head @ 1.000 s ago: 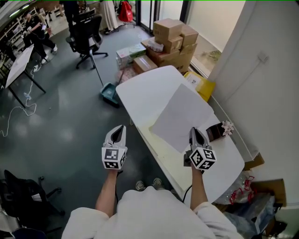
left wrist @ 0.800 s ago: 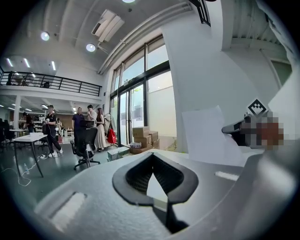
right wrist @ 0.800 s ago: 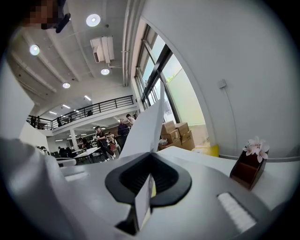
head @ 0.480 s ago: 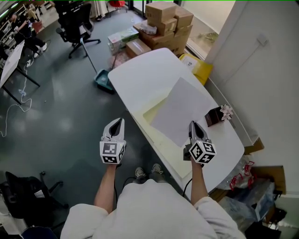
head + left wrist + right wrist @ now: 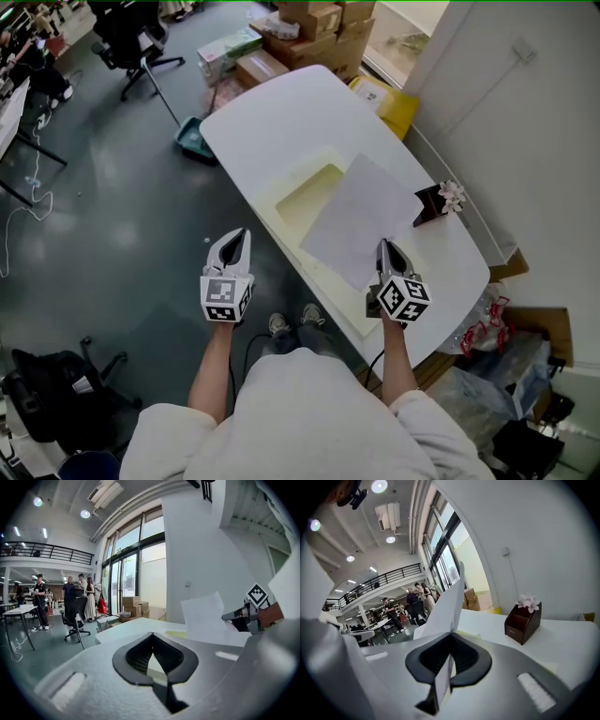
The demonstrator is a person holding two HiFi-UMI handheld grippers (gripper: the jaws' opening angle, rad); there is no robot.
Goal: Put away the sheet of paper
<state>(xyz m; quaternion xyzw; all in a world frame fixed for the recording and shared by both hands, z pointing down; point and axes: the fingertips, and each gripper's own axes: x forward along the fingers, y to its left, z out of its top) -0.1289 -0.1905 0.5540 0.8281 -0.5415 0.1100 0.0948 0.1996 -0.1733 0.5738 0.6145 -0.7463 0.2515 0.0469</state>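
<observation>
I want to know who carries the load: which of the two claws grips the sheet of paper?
The right claw: its jaws are shut on an edge of the sheet of paper. The left claw holds nothing, out beside the table.

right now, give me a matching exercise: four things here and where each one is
Things: 1 sheet of paper; 2 brown holder; 3 left gripper; 4 cardboard boxes.
Places: a on the floor past the table's far end; b clamped in the right gripper; c over the floor beside the table, empty; d on the table near the wall.
Pairs: 1-b, 2-d, 3-c, 4-a.
</observation>
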